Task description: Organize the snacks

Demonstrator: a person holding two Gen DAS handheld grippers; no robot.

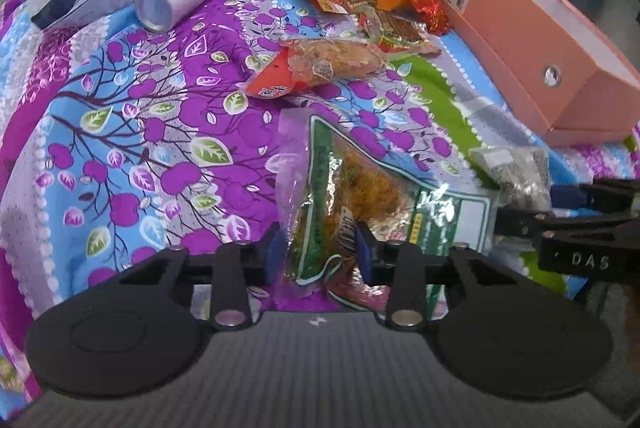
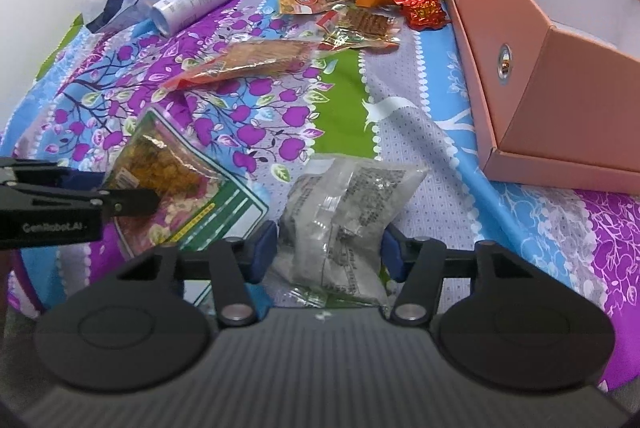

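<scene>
green-edged snack bag (image 1: 360, 204) pinched in your left gripper (image 1: 320, 248), clear grey packet (image 2: 340, 220) squeezed by your right gripper (image 2: 328, 248), both low on the floral sheet (image 1: 140, 132), presumably gripped for transfer into the open pink box (image 2: 560, 100) beside them.

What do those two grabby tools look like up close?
Both are matte black. Each gripper, left and right, has blue pads on its fingers, silver rivets, two round black discs and a ribbed grey body. Seen side-on, the left one's white lettering reads GenRobot.AI. No cables show.
</scene>
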